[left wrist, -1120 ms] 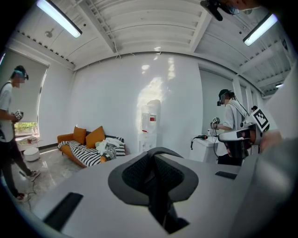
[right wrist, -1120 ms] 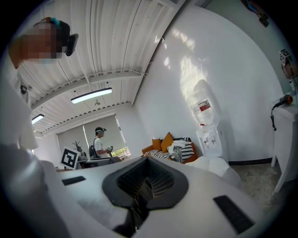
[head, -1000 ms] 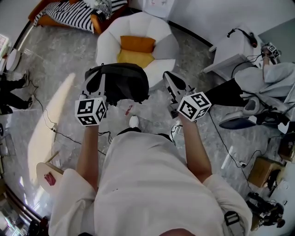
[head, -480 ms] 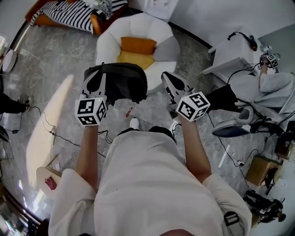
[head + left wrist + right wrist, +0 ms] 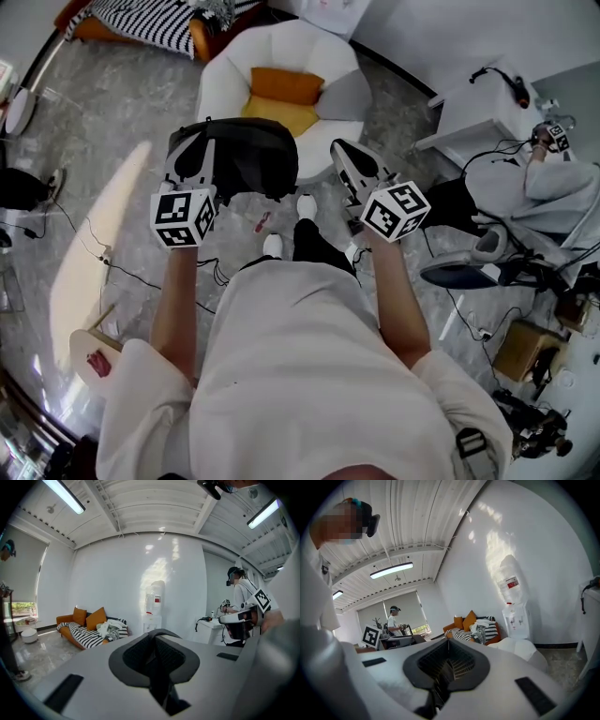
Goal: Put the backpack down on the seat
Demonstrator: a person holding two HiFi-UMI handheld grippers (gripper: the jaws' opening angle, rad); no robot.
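A black backpack (image 5: 248, 159) hangs in the air from my left gripper (image 5: 199, 141), just in front of the white round armchair (image 5: 333, 94). In the left gripper view the left gripper (image 5: 153, 639) is shut on a dark strap (image 5: 160, 682) of the backpack. An orange cushion (image 5: 281, 84) and a yellow cushion (image 5: 279, 115) lie on the chair's seat. My right gripper (image 5: 345, 157) hovers to the right of the backpack, apart from it. In its own view the right gripper (image 5: 448, 644) is shut with nothing between the pads.
A striped sofa (image 5: 150, 19) stands at the back left and a white table (image 5: 478, 103) at the right, with a person (image 5: 534, 178) beside it. Cables (image 5: 94, 253) run over the floor. A small round stool (image 5: 94, 356) sits at the lower left. A water dispenser (image 5: 152, 609) stands by the wall.
The backpack and both grippers have drifted slightly forward toward the armchair. The wearer's foot has stepped forward under the grippers. The left grip has not changed.
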